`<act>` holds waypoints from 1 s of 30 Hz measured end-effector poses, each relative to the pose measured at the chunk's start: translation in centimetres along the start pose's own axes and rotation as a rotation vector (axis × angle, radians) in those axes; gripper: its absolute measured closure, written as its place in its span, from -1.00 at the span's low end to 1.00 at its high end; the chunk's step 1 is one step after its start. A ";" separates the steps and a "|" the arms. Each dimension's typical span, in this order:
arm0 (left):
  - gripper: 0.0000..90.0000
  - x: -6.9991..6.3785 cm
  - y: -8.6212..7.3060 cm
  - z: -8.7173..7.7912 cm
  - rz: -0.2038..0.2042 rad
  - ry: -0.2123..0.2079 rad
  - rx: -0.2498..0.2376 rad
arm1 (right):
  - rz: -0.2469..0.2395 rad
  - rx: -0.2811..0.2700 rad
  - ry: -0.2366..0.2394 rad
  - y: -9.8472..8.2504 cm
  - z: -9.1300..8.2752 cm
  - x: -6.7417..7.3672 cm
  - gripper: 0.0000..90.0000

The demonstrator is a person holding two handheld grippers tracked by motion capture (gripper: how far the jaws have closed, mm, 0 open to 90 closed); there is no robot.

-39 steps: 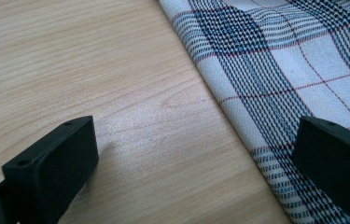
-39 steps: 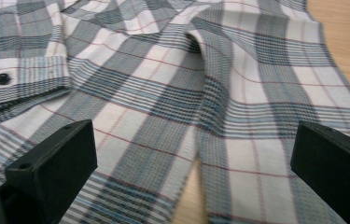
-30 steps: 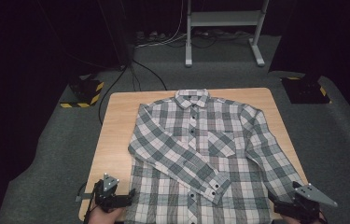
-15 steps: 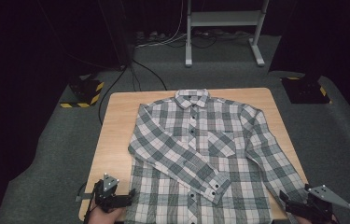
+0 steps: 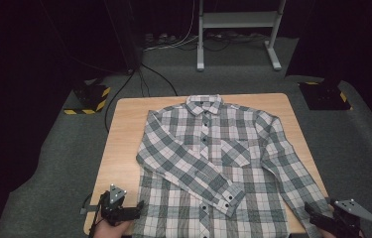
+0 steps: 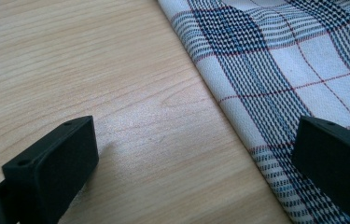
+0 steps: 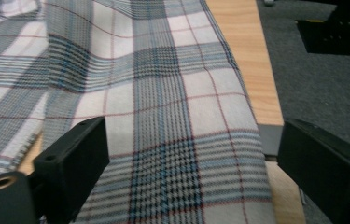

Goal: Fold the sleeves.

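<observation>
Dark floor and grey carpet ring the wooden table (image 5: pixel 124 129), with a white metal stand (image 5: pixel 238 29) at twelve o'clock beyond it and two yellow-striped black blocks, one (image 5: pixel 90 98) at ten o'clock and one (image 5: pixel 325 94) at two o'clock. Spread flat over the tabletop lies the plaid shirt (image 5: pixel 213 168), collar toward twelve o'clock, buttoned front up, one sleeve folded across its chest with the cuff (image 5: pixel 228 196) resting near the placket.

I hold my left gripper (image 5: pixel 136 208) at the shirt's seven o'clock corner, low over the bare wood just beside the hem. In the left gripper view its jaws stand wide apart: one sits over plain wood, the other over the fabric, and the shirt's side edge (image 6: pixel 219 100) runs between them. The pads do not press on anything.

My right gripper (image 5: pixel 315 215) sits at five o'clock, at the end of the other sleeve (image 5: pixel 297 173), which runs down along the table's right edge. In the right gripper view the sleeve cloth (image 7: pixel 172 154) lies between the two black jaws, the table's edge just past the right one. These jaws have just been closing a little, yet they are spread wide, with cloth between them and neither pad pinching it
</observation>
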State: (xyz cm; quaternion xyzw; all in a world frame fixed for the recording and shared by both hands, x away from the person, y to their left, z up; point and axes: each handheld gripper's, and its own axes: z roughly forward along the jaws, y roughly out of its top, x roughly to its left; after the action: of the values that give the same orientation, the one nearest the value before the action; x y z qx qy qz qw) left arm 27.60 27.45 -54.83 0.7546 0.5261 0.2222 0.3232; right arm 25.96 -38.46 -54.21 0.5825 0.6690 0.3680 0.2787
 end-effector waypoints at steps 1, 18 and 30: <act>-0.99 0.0 0.0 0.0 0.000 0.000 0.000 | 0.004 0.001 -0.007 -0.1 0.0 -0.1 -0.76; -0.99 0.0 0.0 0.0 -0.002 0.000 -0.001 | 0.039 -0.005 -0.025 -1.0 -0.1 -0.8 -0.03; -0.99 0.0 0.0 0.0 -0.003 0.003 -0.003 | 0.074 -0.006 -0.033 -1.2 -0.5 -0.6 0.63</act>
State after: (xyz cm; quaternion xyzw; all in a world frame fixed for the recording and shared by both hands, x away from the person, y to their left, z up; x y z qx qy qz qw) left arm 27.59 27.43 -54.85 0.7530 0.5275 0.2234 0.3238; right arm 24.99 -39.19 -54.94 0.6121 0.6412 0.3703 0.2779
